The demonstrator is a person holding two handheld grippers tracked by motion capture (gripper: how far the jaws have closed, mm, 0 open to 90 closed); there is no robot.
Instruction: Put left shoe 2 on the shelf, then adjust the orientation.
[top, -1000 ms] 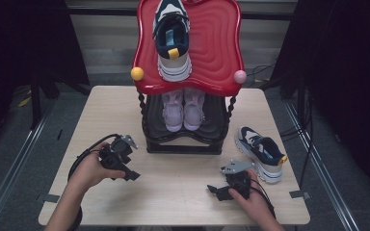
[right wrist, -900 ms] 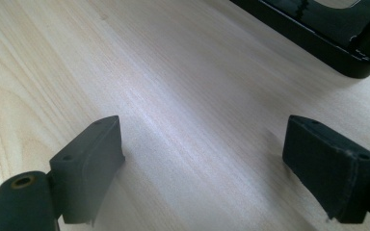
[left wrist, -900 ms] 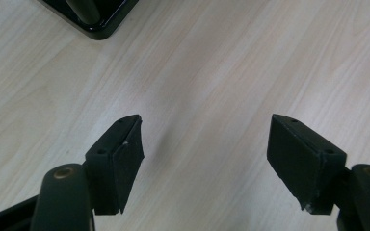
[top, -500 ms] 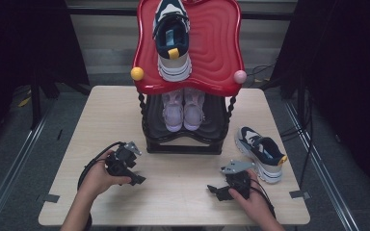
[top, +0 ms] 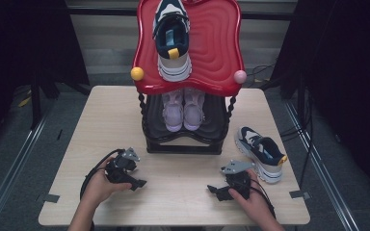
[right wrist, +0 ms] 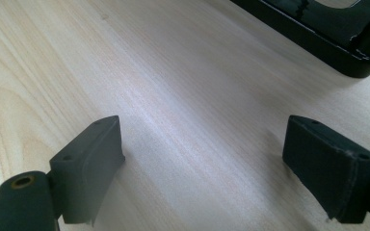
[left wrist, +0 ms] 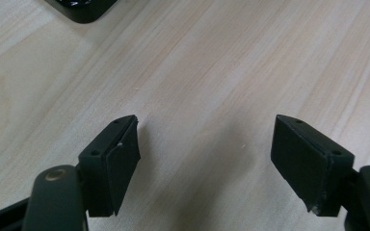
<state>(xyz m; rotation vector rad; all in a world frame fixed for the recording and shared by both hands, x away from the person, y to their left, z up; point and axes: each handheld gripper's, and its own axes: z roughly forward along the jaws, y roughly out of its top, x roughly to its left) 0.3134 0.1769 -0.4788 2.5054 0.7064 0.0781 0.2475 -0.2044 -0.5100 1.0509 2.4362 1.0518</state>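
Note:
My left gripper (top: 136, 183) sits low over the wooden table (top: 188, 166) at the front left, held in a hand. Its jaws (left wrist: 207, 125) are open, have just been opening a little wider, and have only bare wood between them. My right gripper (top: 215, 190) rests at the front right, pointing left, jaws (right wrist: 204, 127) open over bare wood. A navy and white shoe (top: 261, 153) lies on the table right of the rack. Its match (top: 172, 38) stands on the red top shelf (top: 217, 53). A pink pair (top: 183, 110) sits on the black lower shelf.
The rack's black base (top: 183, 147) stands at mid-table; its corner shows in the left gripper view (left wrist: 82, 9) and the right gripper view (right wrist: 327, 33). A yellow knob (top: 137, 73) and a pink knob (top: 240, 76) stick out at the shelf's front corners. Dark curtains flank the table.
The left hand has brought its gripper down and nearer the table's front edge. The right hand and the shoes have stayed put.

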